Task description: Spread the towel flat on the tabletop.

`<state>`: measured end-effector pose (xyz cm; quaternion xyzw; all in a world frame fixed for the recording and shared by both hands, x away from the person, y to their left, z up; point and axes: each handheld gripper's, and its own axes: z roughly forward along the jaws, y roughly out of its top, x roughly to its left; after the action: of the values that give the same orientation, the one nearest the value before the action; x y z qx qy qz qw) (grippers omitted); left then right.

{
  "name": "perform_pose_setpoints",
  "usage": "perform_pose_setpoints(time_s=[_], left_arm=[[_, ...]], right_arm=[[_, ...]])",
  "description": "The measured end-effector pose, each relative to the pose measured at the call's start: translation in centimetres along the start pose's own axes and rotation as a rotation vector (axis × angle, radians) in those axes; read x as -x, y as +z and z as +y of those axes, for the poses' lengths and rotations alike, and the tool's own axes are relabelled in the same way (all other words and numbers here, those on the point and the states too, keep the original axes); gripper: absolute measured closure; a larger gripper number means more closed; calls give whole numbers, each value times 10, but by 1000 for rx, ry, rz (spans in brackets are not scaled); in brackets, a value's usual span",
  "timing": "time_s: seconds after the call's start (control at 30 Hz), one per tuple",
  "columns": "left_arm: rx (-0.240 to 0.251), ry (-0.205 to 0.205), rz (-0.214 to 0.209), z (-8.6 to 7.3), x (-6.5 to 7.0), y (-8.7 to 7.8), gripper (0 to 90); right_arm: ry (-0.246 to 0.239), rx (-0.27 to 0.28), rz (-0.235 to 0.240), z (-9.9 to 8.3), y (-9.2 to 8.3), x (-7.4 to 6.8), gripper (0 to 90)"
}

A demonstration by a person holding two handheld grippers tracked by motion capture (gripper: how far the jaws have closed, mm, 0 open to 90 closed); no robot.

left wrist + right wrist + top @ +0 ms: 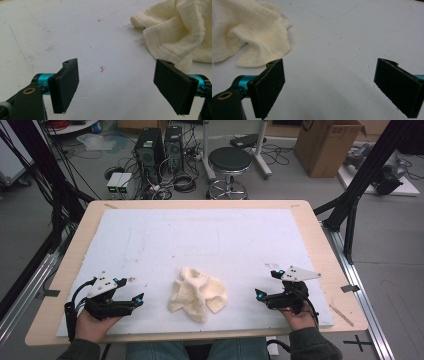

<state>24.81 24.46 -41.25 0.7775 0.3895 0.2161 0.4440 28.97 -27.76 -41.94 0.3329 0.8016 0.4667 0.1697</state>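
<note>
Your left tongs (134, 291) and right tongs (266, 284) rest wide and empty near the table's (320, 245) front edge, flanking the crumpled cloth (196, 293). Nothing's grasped yet; next, probably reach inward for its corners.

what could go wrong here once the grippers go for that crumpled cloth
The cream cloth lies bunched in overlapping folds, so a pinch may catch several layers instead of one edge. Both the left gripper and the right gripper are open and apart from it, aimed inward from opposite sides; closing in together, they might bump. The cloth sits near the front edge of the white board, so a drag could pull it off.
</note>
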Motion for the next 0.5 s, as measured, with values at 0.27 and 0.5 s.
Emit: perform_pose_setpoints(time_s=[0.27, 0.5], left_arm=[[-3, -3, -6, 1, -1, 4, 210], [-4, 4, -11, 1, -1, 4, 210]], right_arm=[[6, -1, 1, -1, 0, 3, 91], [4, -2, 2, -1, -1, 1, 91]])
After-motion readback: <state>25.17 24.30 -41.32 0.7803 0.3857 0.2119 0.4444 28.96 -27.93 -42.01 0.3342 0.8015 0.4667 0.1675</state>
